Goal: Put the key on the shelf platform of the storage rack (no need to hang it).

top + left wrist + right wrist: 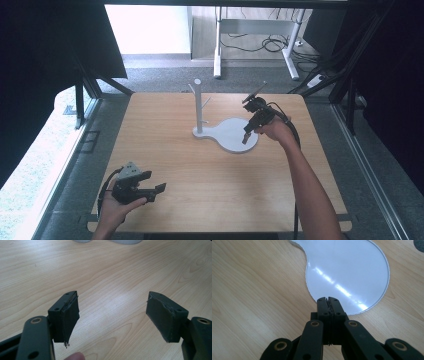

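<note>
No writing in sight — not a word.
The white stand base (235, 136) and wooden table (200, 175) bore no label, brand or number.

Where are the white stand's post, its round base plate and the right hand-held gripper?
post (198, 105), high view, middle of the upright shaft
round base plate (347, 270), right gripper view, bare glossy top
right hand-held gripper (328, 299), right gripper view, tips of the shut jaws

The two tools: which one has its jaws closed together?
The right tool, held over the round part of the white stand base; its jaws meet with nothing between them. The left tool, at the table's near edge, stands wide open.
</note>
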